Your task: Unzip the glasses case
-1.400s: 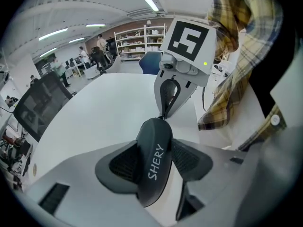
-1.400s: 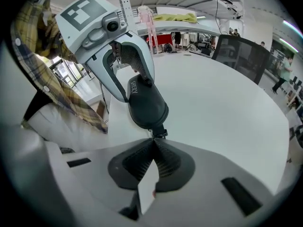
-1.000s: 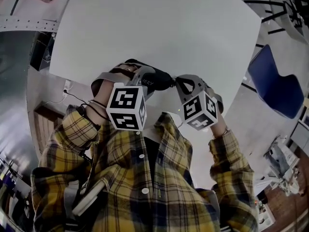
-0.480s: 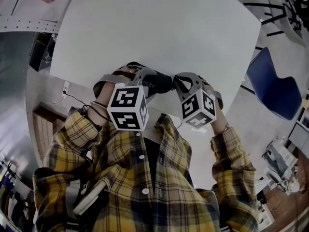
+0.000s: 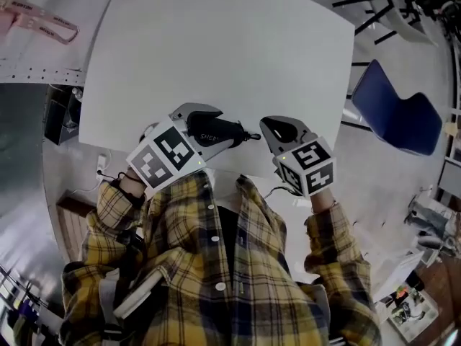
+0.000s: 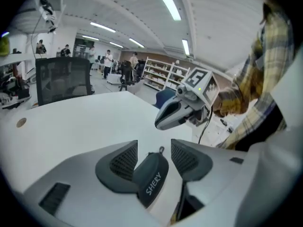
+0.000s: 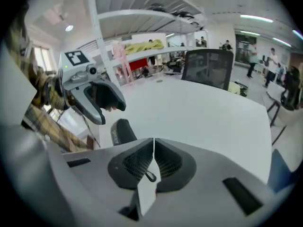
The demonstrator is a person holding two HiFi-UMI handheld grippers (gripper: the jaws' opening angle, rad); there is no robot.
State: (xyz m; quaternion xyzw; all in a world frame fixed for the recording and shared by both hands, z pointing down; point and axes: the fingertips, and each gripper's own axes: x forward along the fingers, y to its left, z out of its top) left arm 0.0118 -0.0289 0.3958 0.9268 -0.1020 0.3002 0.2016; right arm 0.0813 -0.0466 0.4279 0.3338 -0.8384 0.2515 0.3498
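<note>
Both grippers have rolled since the earlier frame, and the right gripper (image 5: 272, 127), which was then at the end of the case (image 5: 234, 130), now stands a little apart from it.

In the head view, the left gripper (image 5: 216, 128) holds the case close to the person's body, over the near edge of the counter (image 5: 216, 49). The case lies across, with its pull (image 5: 252, 135) sticking out toward the right gripper. I judge it is turned this way so that the other tool can reach the pull easily.

In the left gripper view, the fingers (image 6: 124, 161) stand wide, but the case sits between them and they grasp it by its sides. The far end and the pull are left free, which is sensible, because the zip must run around the edge without meeting a finger. The case looks closed as far as I can see, so the unzipping seems not yet begun.

In the right gripper view, the fingers (image 7: 135, 162) are clenched together with only a thin slit, and nothing is between them. A small dark loop (image 7: 150, 176) shows just below the slit; I cannot tell what it is. The case appears at the left, held up and apart from this gripper. To take the pull, these fingers would need to open first.
</note>
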